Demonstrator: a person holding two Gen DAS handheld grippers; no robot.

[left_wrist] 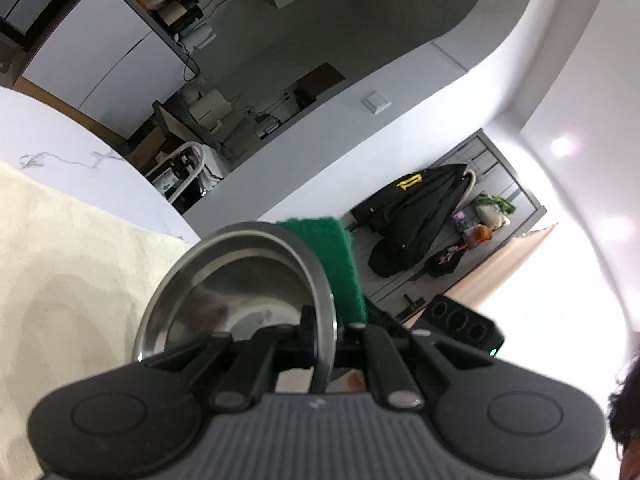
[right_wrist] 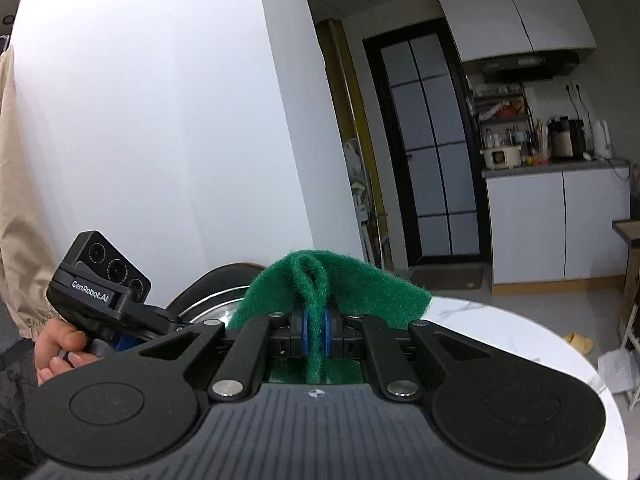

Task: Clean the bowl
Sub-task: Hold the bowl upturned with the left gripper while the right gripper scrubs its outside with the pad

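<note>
Stainless steel, shiny inside, the bowl point(left_wrist: 240, 296) hangs tilted on edge in the air; our left gripper point(left_wrist: 324, 344) is clamped on its rim. Our right gripper point(right_wrist: 316, 332) pinches a folded green scouring pad point(right_wrist: 332, 284), which lies against the bowl's outer side.

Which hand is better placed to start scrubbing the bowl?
Right. The right gripper is shut on the green scouring pad, beside the round stainless steel bowl, whose rim the left gripper grips.
</note>
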